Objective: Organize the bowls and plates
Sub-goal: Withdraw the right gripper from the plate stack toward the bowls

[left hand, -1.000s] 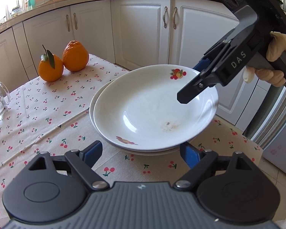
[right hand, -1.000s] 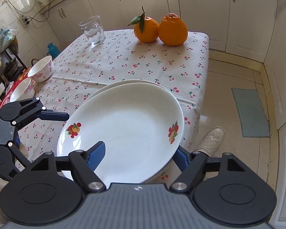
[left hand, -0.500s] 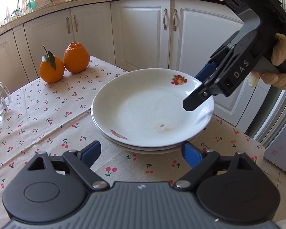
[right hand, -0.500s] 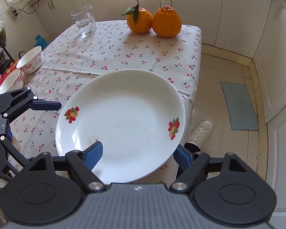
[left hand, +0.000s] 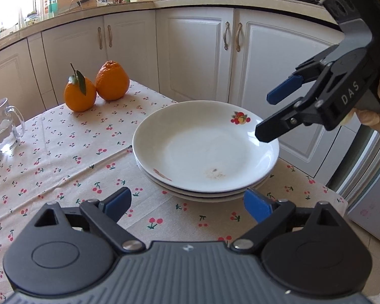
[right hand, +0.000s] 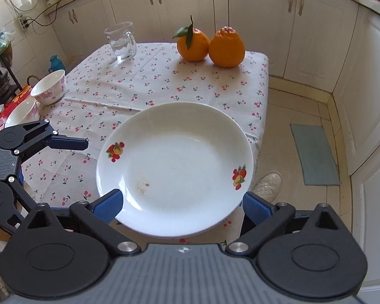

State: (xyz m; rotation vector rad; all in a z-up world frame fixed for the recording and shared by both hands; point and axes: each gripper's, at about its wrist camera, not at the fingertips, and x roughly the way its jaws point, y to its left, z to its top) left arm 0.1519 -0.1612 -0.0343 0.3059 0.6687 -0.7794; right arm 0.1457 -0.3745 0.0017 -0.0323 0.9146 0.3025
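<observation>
A stack of white plates with fruit decals [left hand: 205, 149] lies flat near the table's corner [right hand: 174, 167]. My right gripper [right hand: 182, 200] hovers over the stack's rim, and its jaws are opening. The top plate's near edge lies between the blue pads, which stand off it. From the left wrist view the right gripper [left hand: 266, 116] hangs just above the plates' right rim. My left gripper [left hand: 187, 200] sits in front of the stack with nothing between its pads, and its jaws are opening too. One of its fingers [right hand: 68, 143] shows left of the plates. Two pink-flowered bowls [right hand: 49, 87] [right hand: 22, 114] stand at the table's left edge.
Two oranges [right hand: 210, 45] and a glass mug [right hand: 120, 40] stand at the far end of the cherry-print tablecloth [right hand: 164, 81]. The table's edge drops to the floor right of the stack, where a slipper [right hand: 268, 185] and a green mat [right hand: 314, 154] lie. White cabinets [left hand: 195, 53] run behind.
The top plate, earlier tilted in the right gripper, has settled flat on the stack. The right jaws have spread wide and lifted off the rim. The left jaws have widened a little.
</observation>
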